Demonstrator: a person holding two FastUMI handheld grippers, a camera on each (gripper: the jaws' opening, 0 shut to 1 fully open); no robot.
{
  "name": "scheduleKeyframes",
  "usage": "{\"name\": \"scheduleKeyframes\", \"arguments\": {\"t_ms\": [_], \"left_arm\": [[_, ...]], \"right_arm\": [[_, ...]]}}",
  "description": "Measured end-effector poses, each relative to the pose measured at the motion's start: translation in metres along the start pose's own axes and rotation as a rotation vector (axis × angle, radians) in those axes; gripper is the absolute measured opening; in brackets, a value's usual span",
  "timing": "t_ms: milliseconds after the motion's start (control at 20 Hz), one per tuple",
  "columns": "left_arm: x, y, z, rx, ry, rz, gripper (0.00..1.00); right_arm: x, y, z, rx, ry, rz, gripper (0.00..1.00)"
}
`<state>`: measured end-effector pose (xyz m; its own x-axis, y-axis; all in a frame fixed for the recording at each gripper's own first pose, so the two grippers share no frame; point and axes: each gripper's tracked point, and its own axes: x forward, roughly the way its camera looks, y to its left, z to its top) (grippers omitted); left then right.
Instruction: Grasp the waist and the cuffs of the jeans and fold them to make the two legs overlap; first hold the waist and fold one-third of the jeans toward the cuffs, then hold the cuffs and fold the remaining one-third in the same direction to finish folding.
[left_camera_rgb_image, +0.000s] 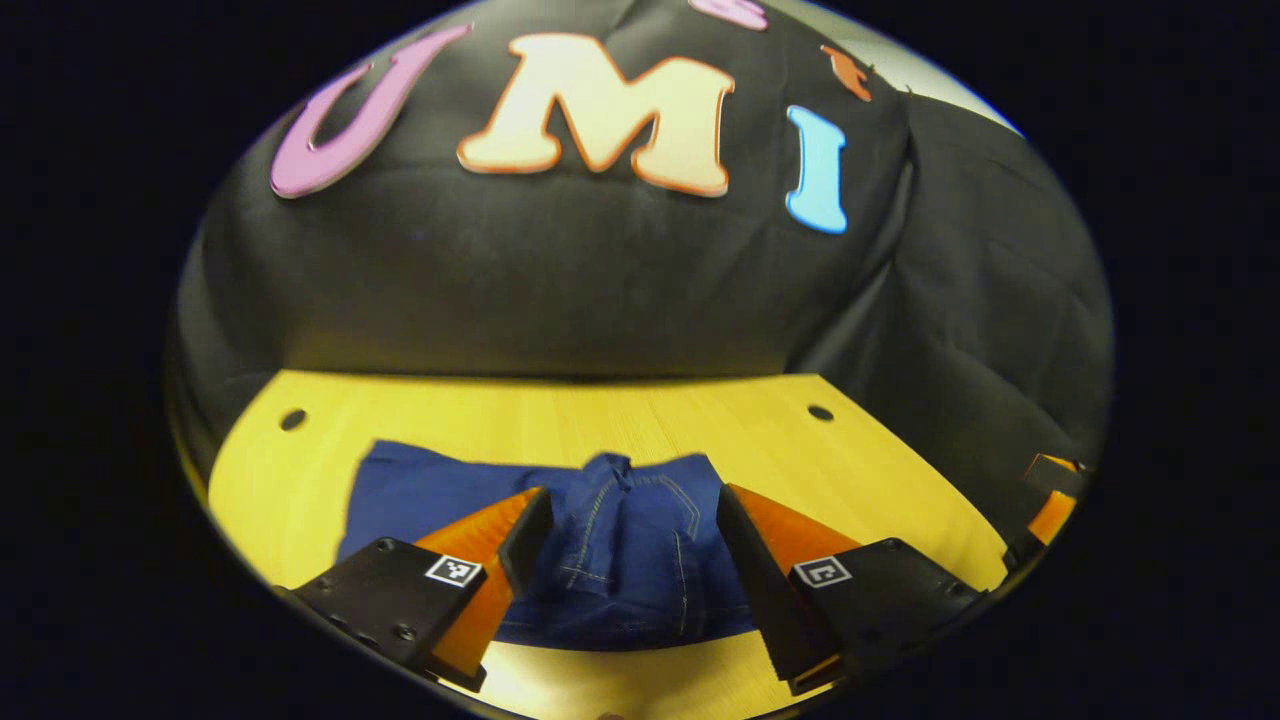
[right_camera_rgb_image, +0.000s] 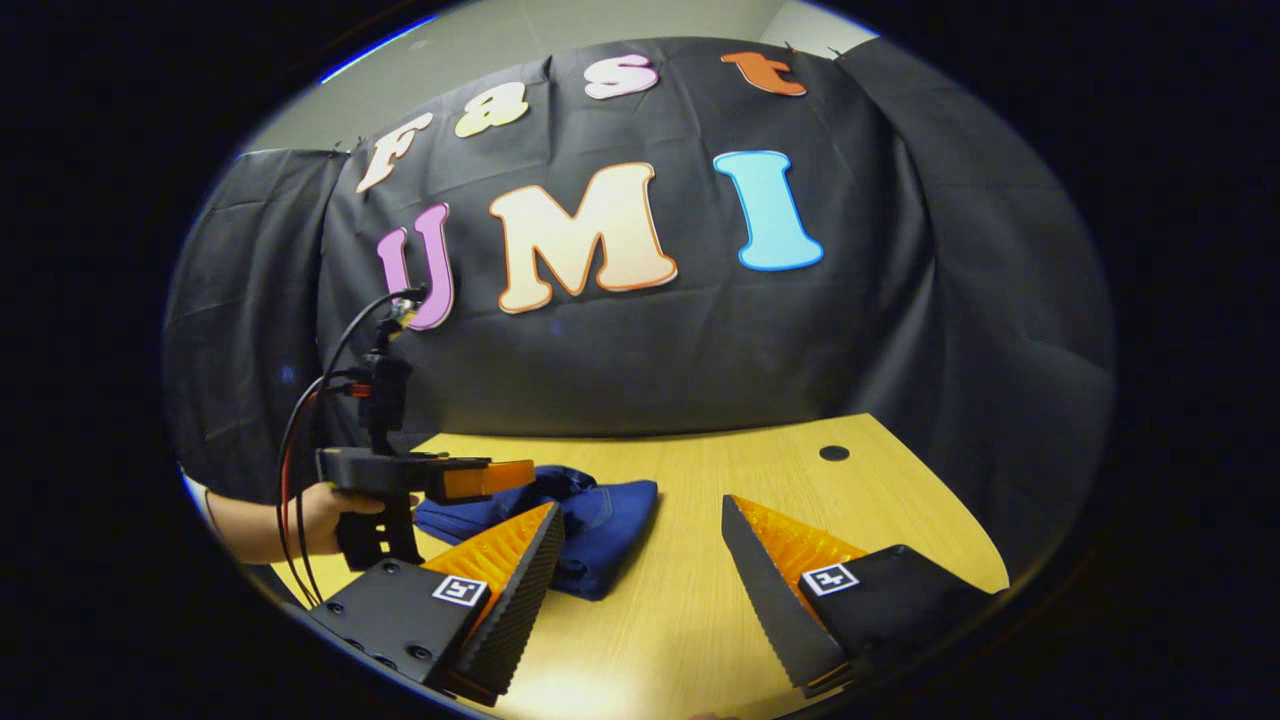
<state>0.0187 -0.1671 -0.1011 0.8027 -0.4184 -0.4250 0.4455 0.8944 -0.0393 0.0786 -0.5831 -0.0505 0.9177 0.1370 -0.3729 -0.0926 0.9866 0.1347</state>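
So, left gripper view first: jeans (left_camera_rgb_image: 610, 540) lie on the yellow wood table (left_camera_rgb_image: 640, 410), already a compact bundle, not a full-length pair. Stitched seams and what looks like a pocket or fly area face the cam; a flat layer sticks out to the left side of the bundle. Left gripper (left_camera_rgb_image: 635, 535) hangs over the near part of the bundle, fingers spread wide w/ denim showing between them, pinching nothing. Can't tell if tips touch the cloth or hover just above.

Right gripper view: right gripper (right_camera_rgb_image: 640, 545) is spread too, bare tabletop between its fingers, holding nothing. Jeans (right_camera_rgb_image: 590, 530) sit just beside its left finger, a thick rounded stack w/ several layers at the edge. Farther off, a hand (right_camera_rgb_image: 325, 515) holds the left gripper (right_camera_rgb_image: 500, 478) near the top of the bundle; cables run up from it.

Progress, my read: legs overlapped and prob. both thirds folded in, going by the short thick stack. Both grippers empty, so fold looks done or nearly so. Left over, if anything: squaring the protruding layer, then backing off.
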Motion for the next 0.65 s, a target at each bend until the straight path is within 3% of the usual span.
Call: {"name": "scheduleKeyframes", "arguments": {"t_ms": [150, 250, 400, 550, 650], "left_arm": [[-0.070, 0.003, 0.048, 0.089, -0.170, 0.065, 0.96], [-0.119, 0.004, 0.062, 0.128, -0.221, 0.090, 0.95], [-0.181, 0.011, 0.072, 0.128, -0.251, 0.116, 0.95], [-0.228, 0.026, 0.090, 0.093, -0.317, 0.151, 0.96], [-0.252, 0.033, 0.095, 0.070, -0.330, 0.163, 0.95]], "right_arm": [[-0.016, 0.034, 0.046, 0.002, -0.133, 0.019, 0.94], [-0.032, 0.064, 0.074, 0.019, -0.207, 0.051, 0.98], [-0.054, 0.101, 0.102, 0.072, -0.263, 0.075, 0.98], [-0.076, 0.119, 0.119, 0.052, -0.295, 0.065, 0.94], [-0.092, 0.131, 0.129, 0.047, -0.321, 0.065, 0.98]]}}
